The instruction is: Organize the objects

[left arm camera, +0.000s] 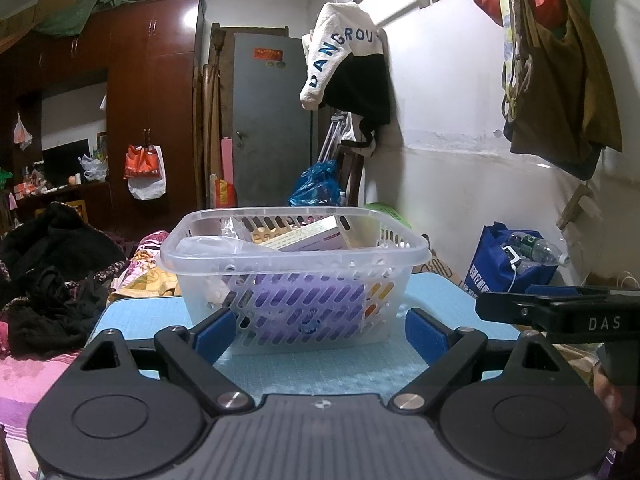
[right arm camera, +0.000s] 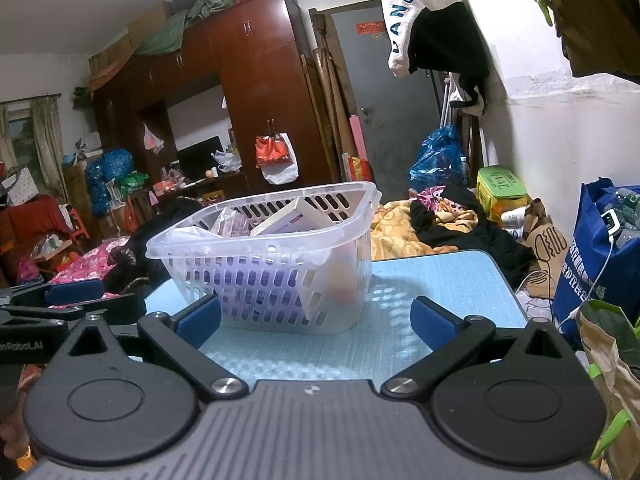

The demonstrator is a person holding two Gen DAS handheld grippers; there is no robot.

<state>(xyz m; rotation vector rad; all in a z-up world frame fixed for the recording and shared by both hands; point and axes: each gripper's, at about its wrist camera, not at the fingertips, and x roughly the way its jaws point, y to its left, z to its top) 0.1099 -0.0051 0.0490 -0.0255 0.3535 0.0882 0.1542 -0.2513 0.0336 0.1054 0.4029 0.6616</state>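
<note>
A clear plastic basket (left arm camera: 412,258) with slotted walls stands on a light blue table (left arm camera: 320,372). Boxes (left arm camera: 308,236) and plastic packets lie inside it. My left gripper (left arm camera: 320,334) is open and empty, just in front of the basket's near wall. The right gripper shows at the right edge of the left wrist view (left arm camera: 560,312). In the right wrist view the basket (right arm camera: 352,236) sits left of centre on the table (right arm camera: 440,276), with a box (right arm camera: 288,216) inside. My right gripper (right arm camera: 316,320) is open and empty, near the basket's front. The left gripper (right arm camera: 60,300) shows at the left edge.
A bed with dark clothes (left arm camera: 52,276) and patterned blankets (right arm camera: 400,232) lies behind the table. A blue bag with bottles (left arm camera: 508,260) stands at the right by the white wall. A brown wardrobe (left arm camera: 152,100) and a grey door (left arm camera: 272,120) are at the back.
</note>
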